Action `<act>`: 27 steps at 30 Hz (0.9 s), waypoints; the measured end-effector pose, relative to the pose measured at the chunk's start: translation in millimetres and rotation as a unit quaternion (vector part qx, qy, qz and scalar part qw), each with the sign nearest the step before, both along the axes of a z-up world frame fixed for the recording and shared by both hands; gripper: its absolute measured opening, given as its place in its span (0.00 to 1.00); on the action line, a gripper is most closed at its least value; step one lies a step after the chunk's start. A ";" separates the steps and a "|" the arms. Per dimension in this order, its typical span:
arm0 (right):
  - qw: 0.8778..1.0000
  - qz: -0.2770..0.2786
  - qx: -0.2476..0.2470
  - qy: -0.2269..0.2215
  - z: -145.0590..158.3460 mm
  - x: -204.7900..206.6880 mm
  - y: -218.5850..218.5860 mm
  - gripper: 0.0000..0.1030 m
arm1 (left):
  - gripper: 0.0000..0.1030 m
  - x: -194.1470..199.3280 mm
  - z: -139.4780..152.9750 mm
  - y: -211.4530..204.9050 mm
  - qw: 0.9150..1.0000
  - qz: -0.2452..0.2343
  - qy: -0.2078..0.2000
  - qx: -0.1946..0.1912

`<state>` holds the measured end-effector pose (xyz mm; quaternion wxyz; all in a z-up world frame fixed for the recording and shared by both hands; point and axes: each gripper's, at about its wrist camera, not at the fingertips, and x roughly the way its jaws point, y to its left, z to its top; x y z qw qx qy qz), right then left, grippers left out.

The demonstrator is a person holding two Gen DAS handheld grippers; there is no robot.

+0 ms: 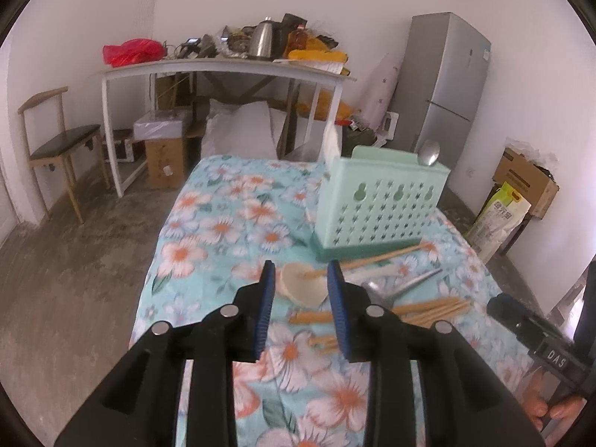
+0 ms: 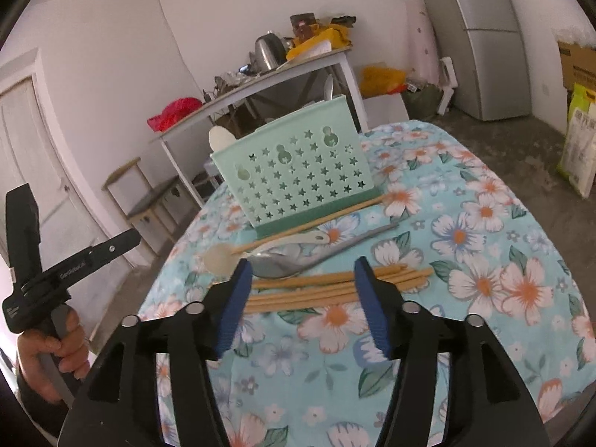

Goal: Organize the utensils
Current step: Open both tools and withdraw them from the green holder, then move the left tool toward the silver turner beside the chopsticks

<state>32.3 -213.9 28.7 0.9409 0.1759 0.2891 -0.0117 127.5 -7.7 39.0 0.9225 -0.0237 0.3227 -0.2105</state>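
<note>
A mint green perforated utensil holder (image 1: 380,201) stands on the floral tablecloth (image 1: 223,223), with a metal spoon (image 1: 428,153) sticking up in it. In front of it lie a wooden spoon (image 1: 309,283), a metal spoon (image 1: 402,285), a white spoon (image 2: 298,240) and several wooden chopsticks (image 1: 432,309). My left gripper (image 1: 301,272) is open and empty, hovering above the wooden spoon's bowl. My right gripper (image 2: 301,268) is open and empty above the chopsticks (image 2: 324,287). The holder also shows in the right wrist view (image 2: 298,171), with a white utensil (image 2: 219,138) in it.
Beyond the cloth-covered table stand a cluttered white table (image 1: 223,67) with a kettle (image 1: 262,39), a wooden chair (image 1: 56,141), a grey fridge (image 1: 447,85) and cardboard boxes (image 1: 525,178). The left hand-held gripper shows at the left of the right wrist view (image 2: 37,268).
</note>
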 end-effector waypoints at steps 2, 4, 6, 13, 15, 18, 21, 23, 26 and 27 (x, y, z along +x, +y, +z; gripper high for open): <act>1.000 0.001 -0.007 0.003 -1.0 -0.8 2.3 0.59 | 0.30 -3.2 -3.6 2.2 1.000 0.002 0.004 0.002; 1.000 0.003 -0.012 0.005 -1.7 -1.0 4.5 0.59 | 0.32 -4.2 -5.9 4.5 1.000 0.008 0.006 0.003; 1.000 0.003 -0.019 0.008 -2.6 -0.5 6.6 0.59 | 0.33 -5.4 -8.2 6.9 1.000 0.012 0.008 0.001; 1.000 0.010 -0.025 0.014 -3.2 1.4 11.5 0.60 | 0.37 -5.9 -10.9 14.1 1.000 0.023 0.010 0.001; 0.999 0.012 -0.025 0.016 -3.4 1.8 12.4 0.60 | 0.38 -5.6 -10.7 15.8 1.000 0.026 0.011 0.001; 0.999 0.014 -0.029 0.016 -3.1 2.0 14.2 0.60 | 0.39 -5.5 -10.8 17.4 1.000 0.029 0.010 0.001; 0.999 0.018 -0.031 0.016 -2.5 1.8 16.2 0.60 | 0.41 -4.8 -10.7 19.4 0.999 0.033 0.010 0.001; 0.999 0.018 -0.032 0.017 -2.6 2.2 17.1 0.60 | 0.42 -4.4 -11.0 20.8 0.999 0.034 0.010 0.001; 0.999 0.019 -0.035 0.018 -3.0 2.4 18.0 0.60 | 0.43 -4.1 -10.9 22.6 0.999 0.037 0.009 0.002; 0.999 0.019 -0.035 0.018 -3.1 2.5 18.3 0.60 | 0.44 -4.2 -10.9 22.9 0.999 0.037 0.009 0.002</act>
